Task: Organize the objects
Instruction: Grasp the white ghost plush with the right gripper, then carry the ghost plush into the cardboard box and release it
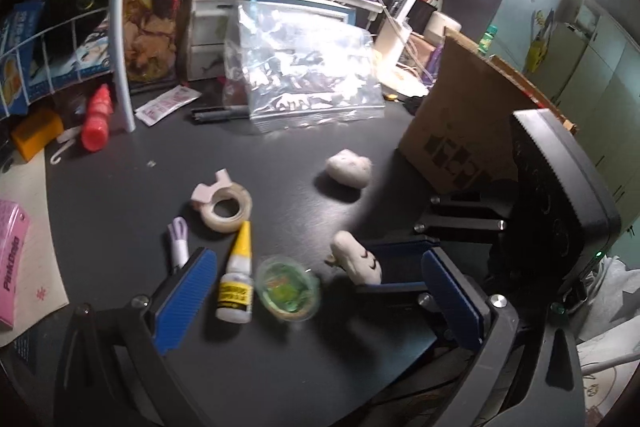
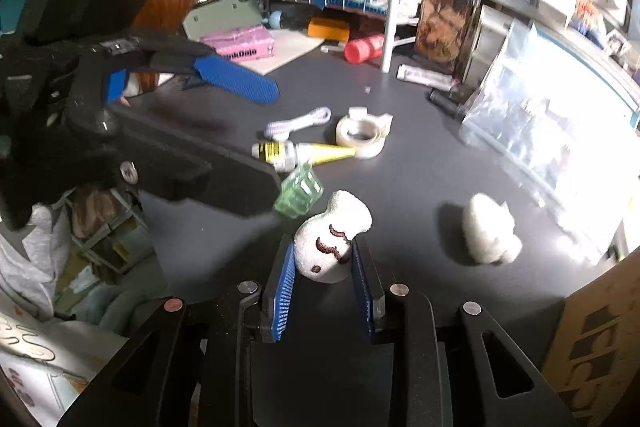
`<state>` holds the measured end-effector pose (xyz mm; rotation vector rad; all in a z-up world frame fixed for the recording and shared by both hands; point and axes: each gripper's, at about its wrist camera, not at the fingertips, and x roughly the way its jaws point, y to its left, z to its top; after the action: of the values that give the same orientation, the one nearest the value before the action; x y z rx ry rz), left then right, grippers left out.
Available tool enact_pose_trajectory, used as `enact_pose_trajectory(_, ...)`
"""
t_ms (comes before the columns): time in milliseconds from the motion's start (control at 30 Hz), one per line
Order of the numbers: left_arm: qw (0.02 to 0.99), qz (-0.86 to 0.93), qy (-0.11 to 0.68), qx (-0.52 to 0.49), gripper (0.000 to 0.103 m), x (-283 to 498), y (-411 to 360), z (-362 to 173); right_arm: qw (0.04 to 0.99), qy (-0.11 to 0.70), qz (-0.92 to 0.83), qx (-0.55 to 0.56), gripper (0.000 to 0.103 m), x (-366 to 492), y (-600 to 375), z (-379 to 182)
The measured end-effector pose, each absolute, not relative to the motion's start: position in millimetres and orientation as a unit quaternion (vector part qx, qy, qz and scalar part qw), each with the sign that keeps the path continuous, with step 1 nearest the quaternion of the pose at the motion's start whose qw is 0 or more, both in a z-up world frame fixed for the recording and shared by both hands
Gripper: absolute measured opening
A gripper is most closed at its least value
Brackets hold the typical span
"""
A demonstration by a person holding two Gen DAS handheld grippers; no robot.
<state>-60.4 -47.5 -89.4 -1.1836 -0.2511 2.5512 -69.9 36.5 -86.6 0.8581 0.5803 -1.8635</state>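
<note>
Dark desk (image 1: 280,367) carrying scattered small items, with a cardboard box (image 1: 460,131) at its right edge and a clear plastic bag (image 1: 312,75) behind. Nearer me lie a second white plush (image 2: 490,233), a tape roll (image 2: 362,137), a glue bottle (image 2: 298,151) and a small green cup (image 2: 300,195).

Risks, as I judge them: the face plush (image 2: 334,247) is soft and rounded, so a light squeeze may let it slip or roll out as I lift. My left gripper (image 1: 316,291) sits close around the green cup and glue bottle, and any sweep could knock either one over, or collide with my right gripper (image 2: 324,281), which works just beside it.

Grip state: my right gripper is narrowed onto the face plush, both blue pads against its sides, with the plush at or just above the desk near its front edge. My left gripper is spread wide, holding nothing; the cup and bottle lie between its pads, untouched as far as I can tell.
</note>
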Motion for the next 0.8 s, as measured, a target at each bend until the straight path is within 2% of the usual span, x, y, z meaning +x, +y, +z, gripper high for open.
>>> enact_pose_trajectory(133,0.177,0.890,-0.089,-0.410,0.079,-63.4,-39.5,-75.7,0.485,0.246,-0.773,0.326,0.023,-64.4,38.1,-65.7)
enact_pose_trajectory(233,0.193,0.889,-0.087,-0.406,0.067,-67.1,-34.0,-64.0,0.481,0.255,-0.781,0.305,0.023,-60.4,38.6,-48.2)
enact_pose_trajectory(267,0.203,0.888,-0.085,-0.403,0.058,-68.3,-31.2,-58.1,0.478,0.258,-0.784,0.299,0.023,-59.4,39.3,-43.3)
enact_pose_trajectory(333,0.211,0.890,-0.073,-0.399,0.046,-69.1,-26.9,-49.7,0.477,0.257,-0.790,0.287,0.023,-59.1,42.4,-30.9)
enact_pose_trajectory(533,0.235,0.892,-0.056,-0.382,0.034,-75.4,-16.7,-18.1,0.465,0.266,-0.803,0.262,0.023,-55.3,52.0,-2.4)
enact_pose_trajectory(800,0.256,0.895,-0.035,-0.365,0.032,-93.5,6.6,18.4,0.435,0.267,-0.824,0.245,0.023,-60.8,78.1,32.4)
